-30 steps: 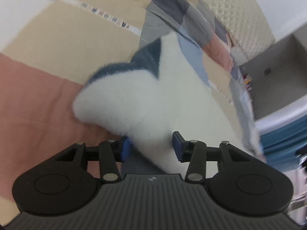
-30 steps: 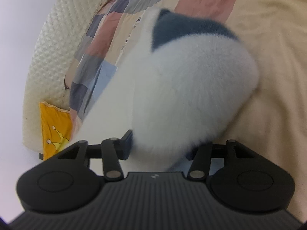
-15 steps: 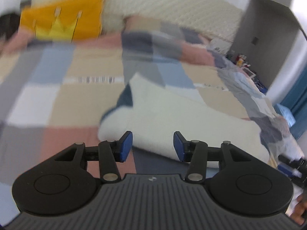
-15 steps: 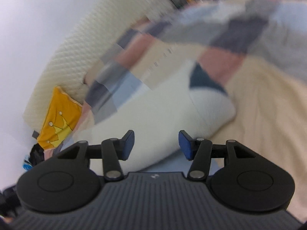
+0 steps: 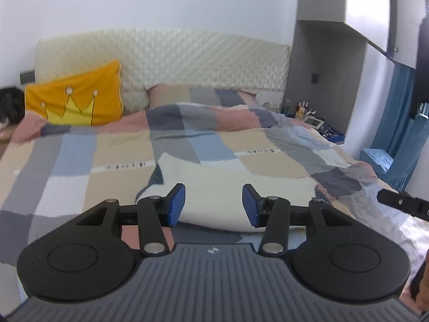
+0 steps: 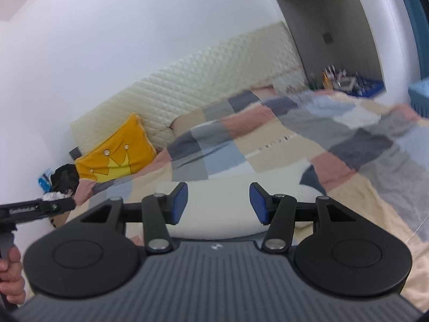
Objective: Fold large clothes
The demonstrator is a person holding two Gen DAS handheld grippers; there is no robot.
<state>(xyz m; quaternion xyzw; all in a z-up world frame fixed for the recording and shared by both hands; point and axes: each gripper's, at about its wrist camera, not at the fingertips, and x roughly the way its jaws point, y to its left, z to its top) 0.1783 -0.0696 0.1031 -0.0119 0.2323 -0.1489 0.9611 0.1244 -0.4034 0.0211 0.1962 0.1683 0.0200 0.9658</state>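
Note:
A folded white fleece garment [image 5: 228, 187] with a dark blue patch [image 5: 154, 181] lies on the patchwork bed cover [image 5: 107, 155]. It also shows in the right wrist view [image 6: 219, 212], with the blue patch [image 6: 311, 177] at its right end. My left gripper [image 5: 213, 204] is open and empty, held above and in front of the garment. My right gripper [image 6: 218, 204] is open and empty, also held back from the garment. Neither touches it.
A yellow crown pillow [image 5: 77, 99] leans on the quilted headboard [image 5: 187, 59]. A grey nightstand niche [image 5: 319, 123] with small items and a blue curtain [image 5: 396, 139] stand right of the bed. The other gripper's tip [image 5: 402, 202] shows at the right edge.
Both grippers have let go of the fleece garment and pulled up and back from it. The garment now lies folded on the bed. The views have tilted up toward the headboard.

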